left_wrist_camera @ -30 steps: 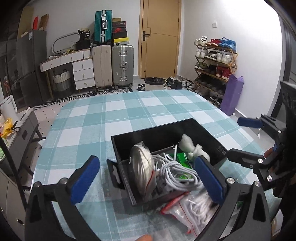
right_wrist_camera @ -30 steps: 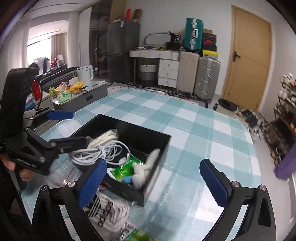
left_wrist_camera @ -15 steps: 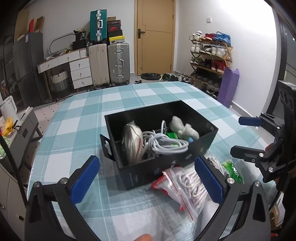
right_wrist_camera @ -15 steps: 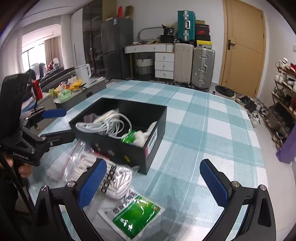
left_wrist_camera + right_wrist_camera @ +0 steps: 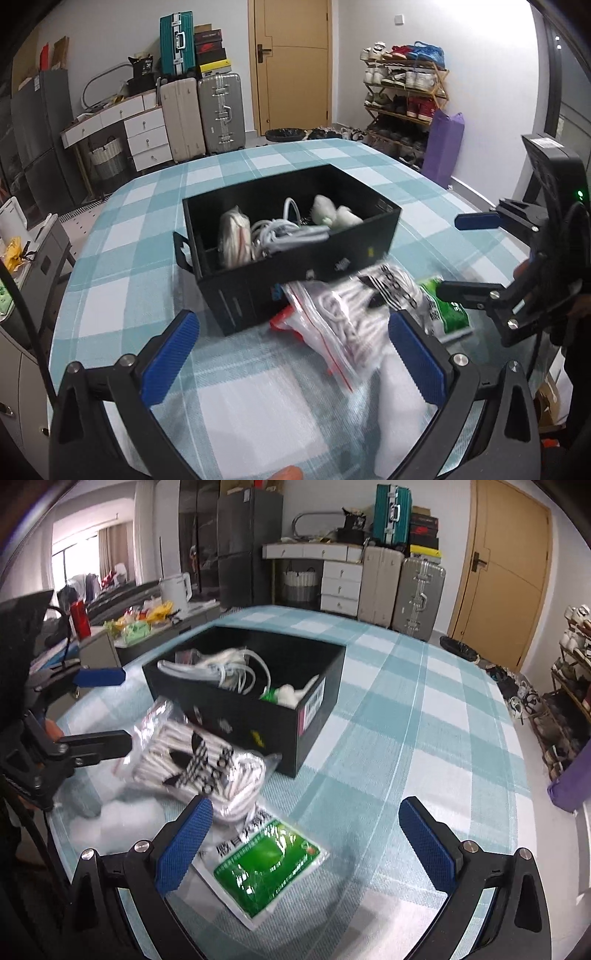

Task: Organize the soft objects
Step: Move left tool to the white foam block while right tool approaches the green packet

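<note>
On the teal-and-white checked tablecloth [image 5: 424, 716], the open black rectangular box [image 5: 295, 254] already holds white cords, while a clear zip bag of white striped socks [image 5: 199, 764] and a flat green-printed packet [image 5: 262, 860] lie just before it. Both the left gripper [image 5: 291, 354] and right gripper [image 5: 306, 845] hang wide open and empty, so the bag is best pinched at its bunched middle, I judge. Blur smears the bag's edges, and the white lump [image 5: 402, 406] beside it is unreadable.

- Table [image 5: 155, 206] under and ahead of both tongs; teal-and-white checked cloth.
- Wooden door [image 5: 291, 62] straight ahead of left tongs, in white far wall.
- Suitcases [image 5: 218, 110] left of door: beige and silver upright, teal one stacked above.
- White drawer unit [image 5: 147, 136] further left; dark fridge [image 5: 247, 546] beyond it.
- Shoe rack [image 5: 404, 96] ahead-right; purple bag [image 5: 443, 147] leaning beside it.
- Daylit window [image 5: 92, 557] far left of right tongs.
</note>
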The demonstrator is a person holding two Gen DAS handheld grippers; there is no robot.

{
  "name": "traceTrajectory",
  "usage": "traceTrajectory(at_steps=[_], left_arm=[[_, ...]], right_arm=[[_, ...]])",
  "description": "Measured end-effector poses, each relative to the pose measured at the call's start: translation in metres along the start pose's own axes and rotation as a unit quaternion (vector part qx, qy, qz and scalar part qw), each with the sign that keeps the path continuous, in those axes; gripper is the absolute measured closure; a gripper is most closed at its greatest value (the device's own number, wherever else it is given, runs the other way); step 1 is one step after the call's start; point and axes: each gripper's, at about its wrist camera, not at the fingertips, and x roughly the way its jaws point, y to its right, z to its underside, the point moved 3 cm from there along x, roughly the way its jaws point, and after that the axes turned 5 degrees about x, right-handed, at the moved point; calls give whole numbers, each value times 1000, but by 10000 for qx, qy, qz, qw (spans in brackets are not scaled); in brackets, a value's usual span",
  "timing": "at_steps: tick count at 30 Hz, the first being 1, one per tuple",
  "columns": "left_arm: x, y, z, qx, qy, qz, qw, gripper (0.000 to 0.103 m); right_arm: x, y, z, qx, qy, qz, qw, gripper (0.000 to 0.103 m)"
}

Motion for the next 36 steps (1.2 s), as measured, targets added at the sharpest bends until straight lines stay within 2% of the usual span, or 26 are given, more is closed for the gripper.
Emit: traceTrajectory(at_steps=[9,15,23,36], left_arm=[[-2,12,13,211,-186,61,9996,0],[-2,16,14,129,-306,415,9986,0],[0,30,19,411,-435,493,9970,0],[12,42,32,795,-850,543,9917,0]], right_arm=[[9,-10,10,-187,-379,-132,9990,1],[19,-16,12,-146,-475,-190,9986,1],[34,-20,14,-115,-702,-94,9974,1],[26,6,28,-99,-899,-91,9959,1]])
